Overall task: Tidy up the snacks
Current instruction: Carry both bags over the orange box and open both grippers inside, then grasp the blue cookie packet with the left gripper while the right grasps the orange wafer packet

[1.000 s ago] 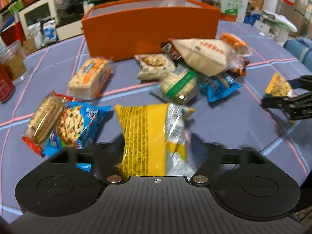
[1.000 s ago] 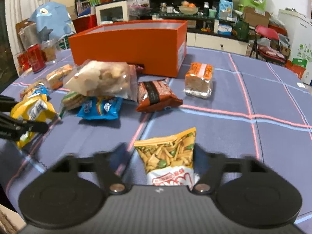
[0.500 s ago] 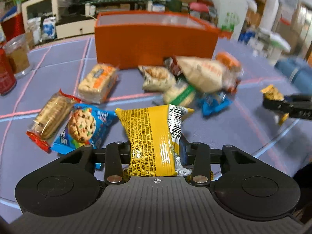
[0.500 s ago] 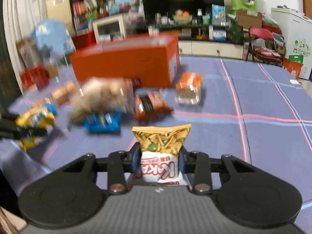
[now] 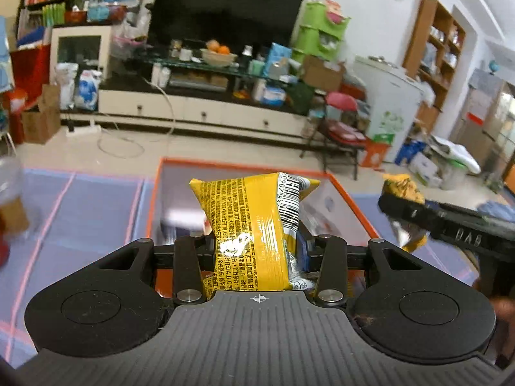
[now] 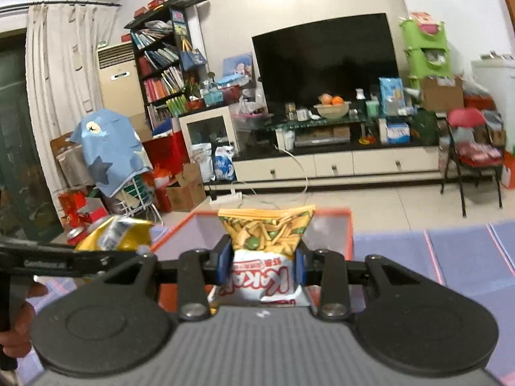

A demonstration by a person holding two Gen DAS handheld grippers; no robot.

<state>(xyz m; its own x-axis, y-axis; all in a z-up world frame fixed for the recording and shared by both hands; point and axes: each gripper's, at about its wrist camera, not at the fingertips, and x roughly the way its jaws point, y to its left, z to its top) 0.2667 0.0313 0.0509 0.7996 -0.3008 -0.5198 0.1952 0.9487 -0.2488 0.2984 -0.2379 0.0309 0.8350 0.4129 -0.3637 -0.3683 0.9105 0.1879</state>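
Firmly clamped: yellow packet (image 5: 248, 225) in left gripper (image 5: 257, 251).

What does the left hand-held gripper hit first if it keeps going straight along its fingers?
Probably the orange box: the left hand-held gripper, shut on the yellow packet, points down into its open top. Likely the inside floor or far wall; depth is unclear.

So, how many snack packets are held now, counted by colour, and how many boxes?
Yellow packet, in the left claw: 1
White and red packet with fries picture, in the right claw: 1
Orange box: 1
Total: 3
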